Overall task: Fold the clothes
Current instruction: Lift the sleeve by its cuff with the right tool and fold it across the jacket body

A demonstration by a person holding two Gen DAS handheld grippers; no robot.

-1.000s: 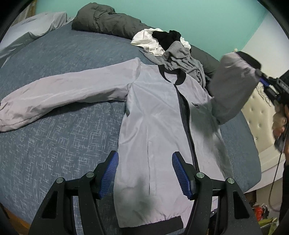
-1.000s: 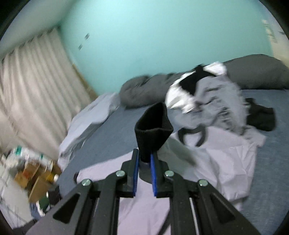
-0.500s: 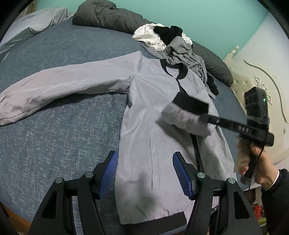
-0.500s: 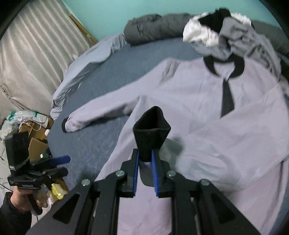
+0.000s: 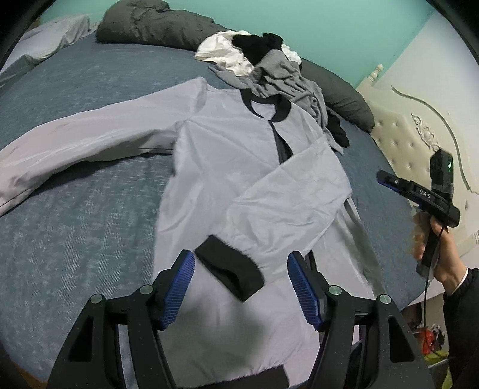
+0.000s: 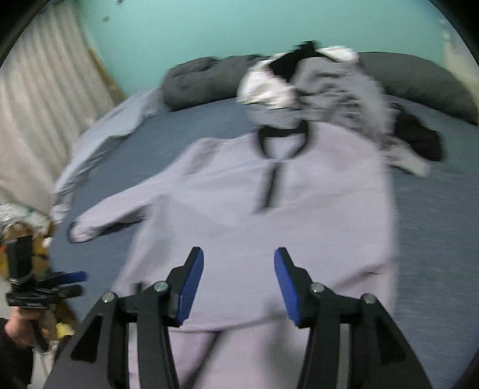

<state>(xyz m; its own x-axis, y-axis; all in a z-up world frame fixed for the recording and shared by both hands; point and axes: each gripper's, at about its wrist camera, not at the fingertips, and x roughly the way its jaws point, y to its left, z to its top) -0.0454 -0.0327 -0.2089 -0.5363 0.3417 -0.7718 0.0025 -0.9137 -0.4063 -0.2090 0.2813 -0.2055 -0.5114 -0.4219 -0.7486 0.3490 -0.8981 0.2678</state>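
A light grey jacket (image 5: 227, 167) with black collar, zip and cuffs lies face up on the blue bed (image 5: 74, 209). Its right sleeve (image 5: 287, 191) is folded across the chest, and the black cuff (image 5: 230, 270) rests just ahead of my left gripper (image 5: 241, 284), which hangs open above it. The other sleeve (image 5: 83, 140) stretches out to the left. My right gripper (image 6: 238, 284) hovers over the blurred jacket (image 6: 269, 215), its jaws opening with nothing between them. It also shows at the bed's right edge in the left wrist view, as the right gripper (image 5: 419, 191).
A heap of grey, white and black clothes (image 5: 269, 65) lies beyond the collar. Dark pillows (image 5: 155, 27) line the far side under a teal wall. A cream padded headboard (image 5: 419, 131) stands at right. Curtains (image 6: 45, 104) and floor clutter (image 6: 27, 227) sit left of the bed.
My right gripper carried the sleeve cuff over the chest, let it go and opened. The cuff now lies on the jacket front. My left gripper drifted slightly closer to the jacket.
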